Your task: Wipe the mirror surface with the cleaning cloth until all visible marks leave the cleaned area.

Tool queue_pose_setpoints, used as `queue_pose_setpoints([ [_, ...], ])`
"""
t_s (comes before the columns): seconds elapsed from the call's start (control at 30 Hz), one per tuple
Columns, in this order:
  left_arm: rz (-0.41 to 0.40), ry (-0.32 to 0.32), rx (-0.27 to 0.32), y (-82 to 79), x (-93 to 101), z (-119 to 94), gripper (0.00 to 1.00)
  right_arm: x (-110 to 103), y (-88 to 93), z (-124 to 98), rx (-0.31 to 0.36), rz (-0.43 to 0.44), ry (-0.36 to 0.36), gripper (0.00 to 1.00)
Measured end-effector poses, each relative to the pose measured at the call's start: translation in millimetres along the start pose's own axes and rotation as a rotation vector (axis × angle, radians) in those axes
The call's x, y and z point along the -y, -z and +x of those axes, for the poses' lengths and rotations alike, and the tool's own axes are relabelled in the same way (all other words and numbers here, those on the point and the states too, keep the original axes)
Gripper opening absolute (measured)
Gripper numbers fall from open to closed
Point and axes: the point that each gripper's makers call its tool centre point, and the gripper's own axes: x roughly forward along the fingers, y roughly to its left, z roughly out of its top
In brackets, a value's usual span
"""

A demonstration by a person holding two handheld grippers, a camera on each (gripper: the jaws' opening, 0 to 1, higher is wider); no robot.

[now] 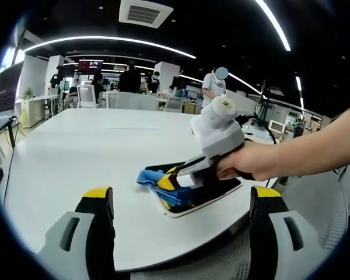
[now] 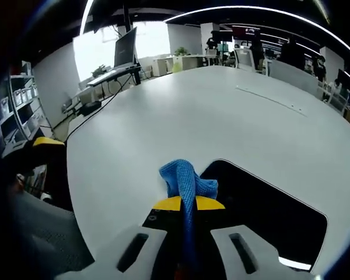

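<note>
- Left gripper (image 1: 181,201): in its own view both yellow-tipped jaws stand wide apart with nothing between them. It's hanging back off the table (image 1: 76,151) edge, so basically just watching.
- Mirror (image 1: 221,189): one of them, a dark rounded rectangle with a pale rim, lying flat near the table's front edge. In the left gripper view its long side runs from near-left up to far-right.
- Cloth (image 1: 163,185): just one, blue, bunched up over the near-left end of the mirror and spilling a little onto the white tabletop.
- Right gripper (image 1: 174,178): held by the person's hand (image 1: 251,166), it comes in from the right and points down at that left end. In the right gripper view the jaws are pinched tight on the cloth (image 2: 186,186), with a wad sticking out past the tips (image 2: 189,203).
- The bit that matters for the next swipe: from the right gripper's own view, the wad sits right at the mirror's (image 2: 268,216) corner, and nearly all the dark glass stretches off to the right and ahead. So my guess is the stroke has to go along that long side, away from the corner.
- Right gripper is clearly the one on the job; the left is well apart from the mirror.
- Can't make out any actual marks on the glass, it's too dark and small to tell how clean it is.
</note>
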Motion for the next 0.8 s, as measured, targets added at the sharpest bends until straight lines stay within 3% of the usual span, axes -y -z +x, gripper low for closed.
queue_pose_setpoints([
  [0.53, 0.000, -0.003, -0.002, 0.6, -0.3, -0.5, 0.96, 12.3, 7.5, -9.2, 0.007, 0.021, 0.007, 0.00],
  [0.8, 0.001, -0.005, -0.003, 0.4, -0.6, -0.2, 0.96, 37.0, 16.1, -18.1, 0.012, 0.050, 0.031, 0.00],
])
